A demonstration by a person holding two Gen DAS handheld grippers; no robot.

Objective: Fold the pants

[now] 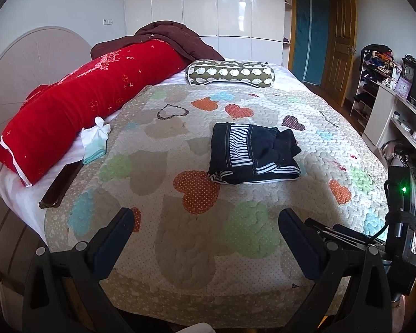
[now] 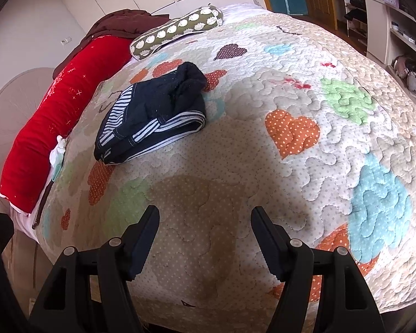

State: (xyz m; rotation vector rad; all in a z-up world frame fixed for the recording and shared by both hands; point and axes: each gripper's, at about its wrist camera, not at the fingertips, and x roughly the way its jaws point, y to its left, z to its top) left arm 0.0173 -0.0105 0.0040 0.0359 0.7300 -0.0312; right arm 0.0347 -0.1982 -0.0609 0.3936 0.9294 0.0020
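Bedroom, quilt [image 1: 180, 249] with heart patches covers the bed. The pants [image 1: 253, 154] lie mid-bed as a compact dark bundle with striped trim, looks folded already. Key relation: we see them ahead of both grippers, well apart from either, long axis roughly crosswise to our reach. From the left gripper [image 1: 206, 222] they sit ahead and slightly right; from the right gripper [image 2: 205, 219], ahead and left. Neither looks clearly nearer. Both have fingers spread wide, nothing between them.
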